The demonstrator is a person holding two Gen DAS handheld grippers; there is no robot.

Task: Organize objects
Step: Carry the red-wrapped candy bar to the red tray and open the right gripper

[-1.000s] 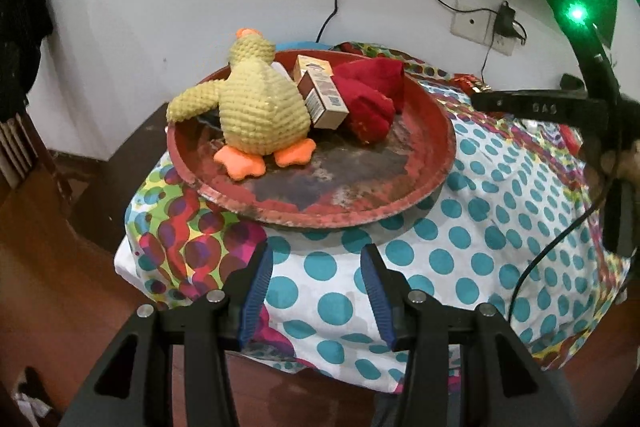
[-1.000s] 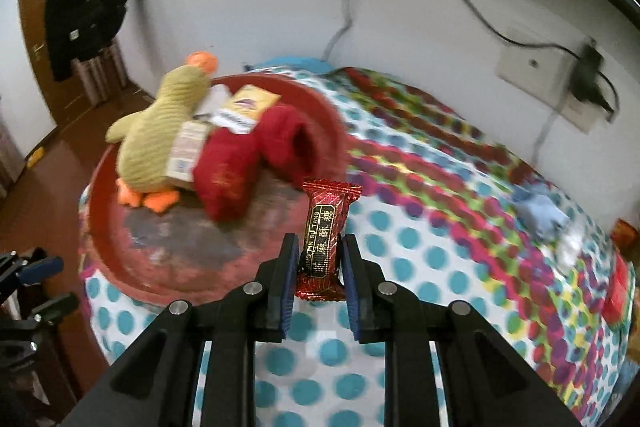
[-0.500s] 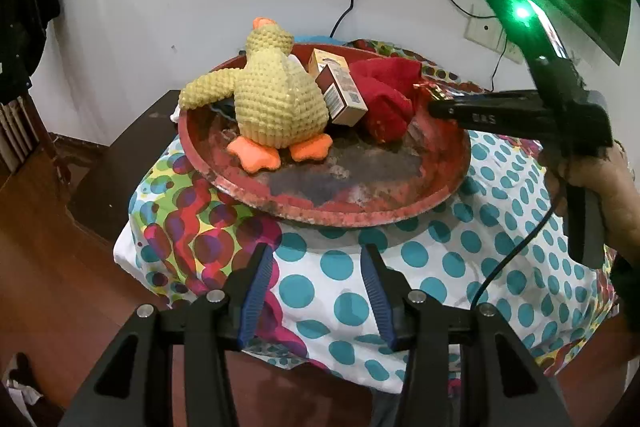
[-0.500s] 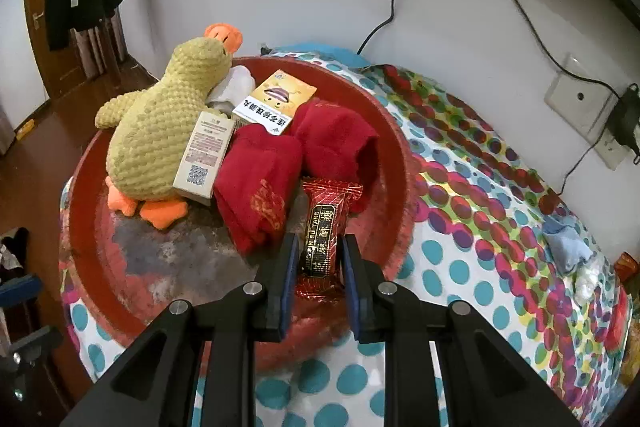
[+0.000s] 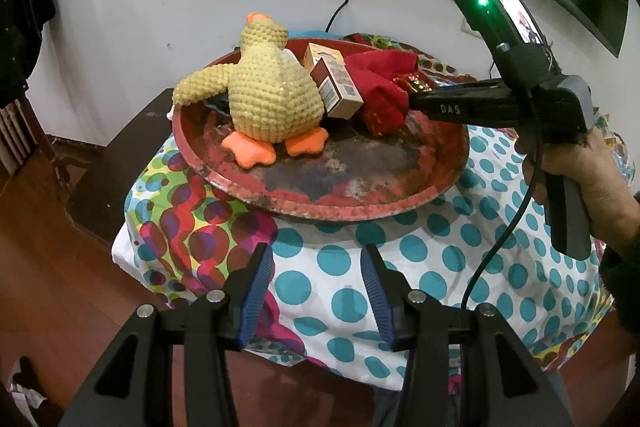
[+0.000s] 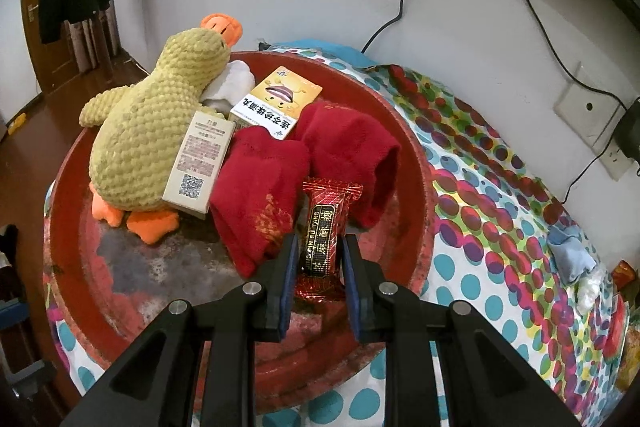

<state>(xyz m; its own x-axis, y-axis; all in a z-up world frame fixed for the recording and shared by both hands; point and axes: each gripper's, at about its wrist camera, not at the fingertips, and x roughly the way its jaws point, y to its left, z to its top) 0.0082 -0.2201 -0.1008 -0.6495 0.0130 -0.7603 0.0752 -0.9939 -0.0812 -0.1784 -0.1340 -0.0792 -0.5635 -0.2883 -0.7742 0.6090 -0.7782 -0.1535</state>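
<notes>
You have the candy (image 6: 318,231), a red foil-wrapped bar with gold lettering, pinched by its sides in your right claw (image 6: 318,259). It hangs over the near-right part of the tray (image 6: 416,163), its far end just at the red cloth (image 6: 264,195) and close to the tray floor; whether it touches the floor you cannot tell from here. In the left wrist view the right claw (image 5: 412,95) reaches in from the right over the tray (image 5: 320,205), with a glint of the wrapper at its tip beside the cloth (image 5: 380,95).

The step in hand looks like the drop-off: the candy is being added to the things gathered on the tray. The duck (image 6: 148,131), the tan box (image 6: 198,163) leaning on it and the yellow box (image 6: 276,103) already lie in the far half, with the red cloth folded in front of them.

Next, ease the candy down onto bare tray just right of the cloth, then part the claw enough to clear the wrapper and draw back along your own line. Foil is slick and light, so it may cling to a pad or slide; release low.

Your left claw (image 5: 316,291) hangs part-open and empty, over the spotted cloth (image 5: 440,247) on the worktop, short of the tray. Other small items lie further along the cloth (image 6: 572,259), likely still to be collected.
</notes>
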